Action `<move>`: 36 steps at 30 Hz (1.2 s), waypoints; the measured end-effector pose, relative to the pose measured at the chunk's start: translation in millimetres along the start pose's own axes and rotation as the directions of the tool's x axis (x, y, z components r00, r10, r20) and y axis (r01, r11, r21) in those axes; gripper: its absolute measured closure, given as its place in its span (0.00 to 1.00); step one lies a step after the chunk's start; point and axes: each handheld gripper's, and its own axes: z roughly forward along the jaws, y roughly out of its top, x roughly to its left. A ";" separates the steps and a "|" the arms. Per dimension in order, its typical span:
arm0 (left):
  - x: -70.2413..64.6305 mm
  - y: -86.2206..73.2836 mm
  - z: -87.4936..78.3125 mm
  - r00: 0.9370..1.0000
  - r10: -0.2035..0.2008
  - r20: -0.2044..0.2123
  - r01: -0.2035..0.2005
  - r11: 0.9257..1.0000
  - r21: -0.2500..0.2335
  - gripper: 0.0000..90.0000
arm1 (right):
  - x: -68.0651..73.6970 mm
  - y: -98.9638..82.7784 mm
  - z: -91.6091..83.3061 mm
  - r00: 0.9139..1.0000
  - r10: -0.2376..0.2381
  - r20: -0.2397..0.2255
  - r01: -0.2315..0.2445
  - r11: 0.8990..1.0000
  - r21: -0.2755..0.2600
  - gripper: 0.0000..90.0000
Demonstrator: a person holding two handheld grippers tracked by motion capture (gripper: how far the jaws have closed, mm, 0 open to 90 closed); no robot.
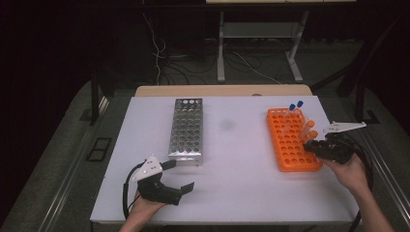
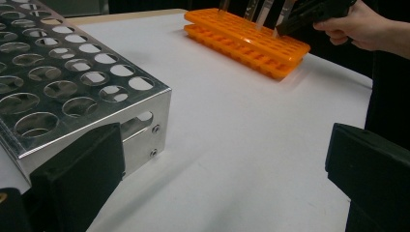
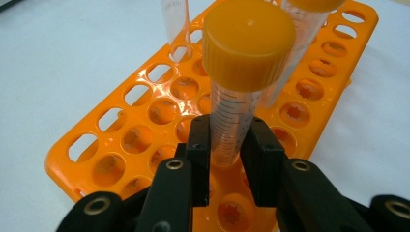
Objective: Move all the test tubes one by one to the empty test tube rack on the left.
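Overhead, the right gripper (image 1: 315, 144) sits at the right edge of the orange plastic tube rack (image 1: 290, 145), its black jaws reaching in among the tubes standing there; two tubes with orange caps lean near it and two blue-capped tubes (image 1: 296, 106) stand at the rack's far end. The left gripper (image 1: 181, 175) rests on the white table (image 1: 232, 183) just in front of the shiny perforated metal rack (image 1: 186, 130), jaws spread wide with nothing between them.

From the left gripper view, the two blocky matt black jaws stand far apart at the bottom corners. The metal rack (image 2: 72, 92) is folded sheet aluminium with rows of round holes and small screws at its end wall. Farther off lies the orange rack (image 2: 246, 41), a two-tier glossy tray, with the right hand (image 2: 358, 24) beside it.

From the right gripper view, the jaws pinch the clear graduated tube with the ribbed orange screw cap (image 3: 232, 121) low on its body, just above the rack (image 3: 121, 140). The tube stands nearly upright in its hole. The rack's round holes have star-shaped bottoms, and oblong slots line its rim.
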 end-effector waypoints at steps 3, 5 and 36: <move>-0.2 0.3 0.1 1.000 0.003 0.000 -0.003 1.000 0.003 0.00 | 0.7 0.9 -2.0 1.000 -0.011 0.005 0.011 1.000 -0.002 0.82; -0.3 0.4 0.5 1.000 0.004 0.002 -0.004 1.000 0.006 0.00 | 1.1 1.1 -2.7 1.000 -0.011 0.005 0.011 1.000 -0.003 0.82; -2.8 29.8 4.5 0.998 0.044 0.052 -0.048 0.997 0.063 0.00 | 44.6 57.0 -35.6 0.976 -0.155 -0.154 0.157 0.988 -0.001 0.82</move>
